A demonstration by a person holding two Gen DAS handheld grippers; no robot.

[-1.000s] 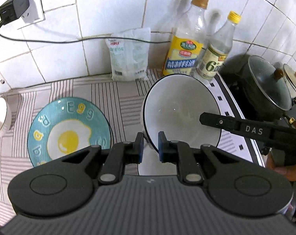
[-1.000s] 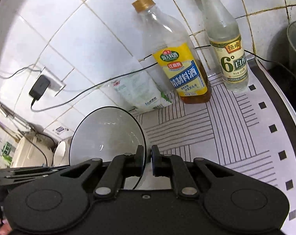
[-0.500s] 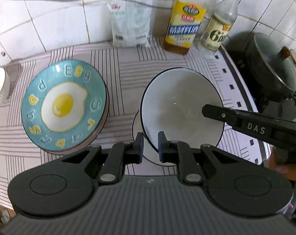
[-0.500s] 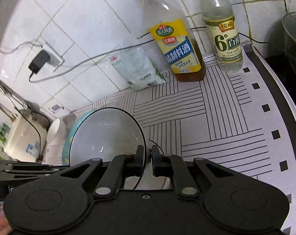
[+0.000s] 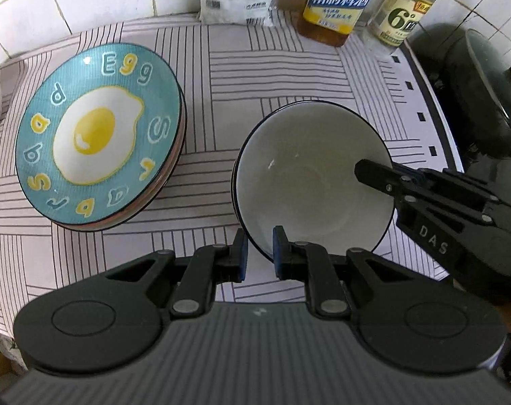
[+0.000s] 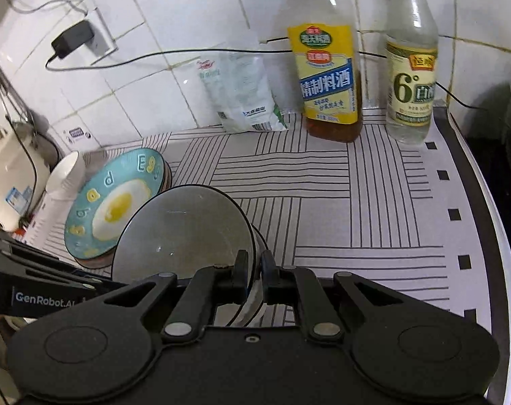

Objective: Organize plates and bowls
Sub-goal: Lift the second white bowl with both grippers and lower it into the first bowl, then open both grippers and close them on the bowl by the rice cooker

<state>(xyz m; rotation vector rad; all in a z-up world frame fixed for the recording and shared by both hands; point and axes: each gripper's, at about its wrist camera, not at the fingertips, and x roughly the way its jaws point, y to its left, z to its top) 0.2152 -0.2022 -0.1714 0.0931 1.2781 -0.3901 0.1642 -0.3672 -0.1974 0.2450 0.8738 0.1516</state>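
white bowl (image 5: 309, 175) rim pinched by left claw (image 5: 259, 253) and right claw (image 6: 254, 271), beside egg plate (image 5: 97, 135)

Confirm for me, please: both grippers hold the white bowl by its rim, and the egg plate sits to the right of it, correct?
Not quite. In the left wrist view the egg plate sits to the left of the white bowl, not the right. The left gripper and right gripper do both hold its rim.

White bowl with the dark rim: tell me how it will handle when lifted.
The white glazed bowl with a dark rim looks rigid and probably breakable. Its glossy surface may slip, since each hand-held gripper, left and right, pinches only rim.
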